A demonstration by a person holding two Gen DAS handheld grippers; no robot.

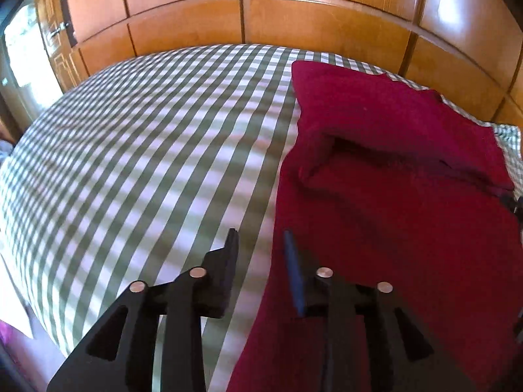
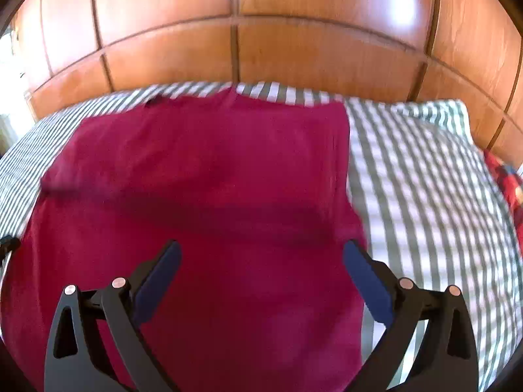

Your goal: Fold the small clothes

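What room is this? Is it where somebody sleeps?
Most likely a bedroom. A bed with a checked green and white sheet fills the view, a tall wooden wardrobe stands behind it, and a red garment lies spread on the sheet for folding.

Garment [image 2: 202,176] lying spread on the bed [image 1: 137,137], with bare sheet to its left and right. In the left view, far part of the garment folded over onto the near part. Pillow [image 2: 434,111] at the far right corner of the bed. Wooden wall panels [image 2: 235,45] behind the bed. Left gripper [image 1: 260,238] over the garment's left edge, one finger above the sheet, the other above the cloth. Right gripper [image 2: 261,251] over the near part of the garment, jaws wide apart, right finger [image 2: 366,277] near the garment's right edge.
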